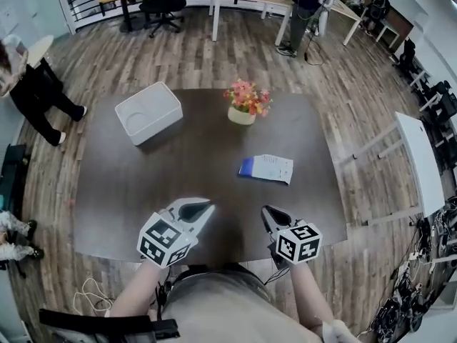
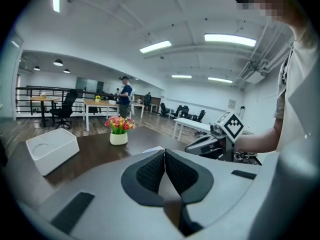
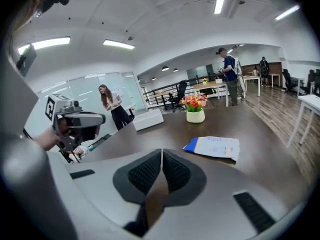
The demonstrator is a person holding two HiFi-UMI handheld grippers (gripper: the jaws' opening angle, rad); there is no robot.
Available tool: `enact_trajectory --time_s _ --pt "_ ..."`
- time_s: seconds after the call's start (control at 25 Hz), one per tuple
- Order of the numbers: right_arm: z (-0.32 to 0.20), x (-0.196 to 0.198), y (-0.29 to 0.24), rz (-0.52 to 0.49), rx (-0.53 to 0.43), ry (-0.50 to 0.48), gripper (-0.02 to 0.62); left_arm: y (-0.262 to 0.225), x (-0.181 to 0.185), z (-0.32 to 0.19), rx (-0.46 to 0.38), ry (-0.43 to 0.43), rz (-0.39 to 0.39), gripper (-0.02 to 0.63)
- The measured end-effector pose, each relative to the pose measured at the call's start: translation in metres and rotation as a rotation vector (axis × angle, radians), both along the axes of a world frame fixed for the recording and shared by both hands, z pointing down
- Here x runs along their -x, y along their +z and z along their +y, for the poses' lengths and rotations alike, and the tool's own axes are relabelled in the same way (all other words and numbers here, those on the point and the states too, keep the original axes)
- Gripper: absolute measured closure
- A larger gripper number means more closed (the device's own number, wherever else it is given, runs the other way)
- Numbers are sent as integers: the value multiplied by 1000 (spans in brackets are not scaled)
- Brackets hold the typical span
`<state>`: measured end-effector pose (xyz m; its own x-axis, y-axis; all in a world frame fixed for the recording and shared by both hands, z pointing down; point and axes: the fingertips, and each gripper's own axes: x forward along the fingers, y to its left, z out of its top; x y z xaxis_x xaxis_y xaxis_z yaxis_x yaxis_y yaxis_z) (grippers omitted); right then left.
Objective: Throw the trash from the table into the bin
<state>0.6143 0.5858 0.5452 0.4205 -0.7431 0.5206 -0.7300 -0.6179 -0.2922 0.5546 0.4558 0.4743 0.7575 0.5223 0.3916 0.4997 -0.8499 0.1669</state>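
Lying flat, packet [image 1: 266, 168] ahead of right claw [image 1: 265, 211]

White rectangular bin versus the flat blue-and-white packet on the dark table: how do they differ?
The white rectangular bin is a deep, open-topped box; the flat blue-and-white packet is thin and lies flat. The bin is all white; the packet is white with a blue end. The bin sits at the far left of the table, the packet right of centre and nearer the person. Both rest on the dark table.
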Motion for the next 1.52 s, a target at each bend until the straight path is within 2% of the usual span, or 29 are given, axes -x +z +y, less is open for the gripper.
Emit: enact_trajectory --time_s 0.2,0.24,0.28,0.36,0.56,0.8,1.12,1.4,1.52 --pt "19 -75 28 -12 55 10 568 1 -2 2 -24 -155 -30 592" --pt "22 -89 35 -17 65 13 508 2 -3 3 -29 -176 -33 592" --pt "26 -102 43 -25 78 20 418 3 -4 4 -33 -190 -37 592" --pt "32 -123 57 -36 113 37 368 6 -5 7 -40 -212 -47 592" --pt "32 -176 95 -50 221 53 319 6 -11 10 -71 -269 -63 592" --pt "32 -212 137 -76 392 24 307 7 -13 9 -88 -309 -77 592" --pt "22 -221 175 -88 557 -6 304 9 4 -24 -76 -367 -88 592" --pt "15 -219 188 -94 571 -20 305 13 24 -53 -72 -417 -94 592" --pt "11 -214 191 -139 550 -25 349 14 28 -61 -71 -420 -93 592"
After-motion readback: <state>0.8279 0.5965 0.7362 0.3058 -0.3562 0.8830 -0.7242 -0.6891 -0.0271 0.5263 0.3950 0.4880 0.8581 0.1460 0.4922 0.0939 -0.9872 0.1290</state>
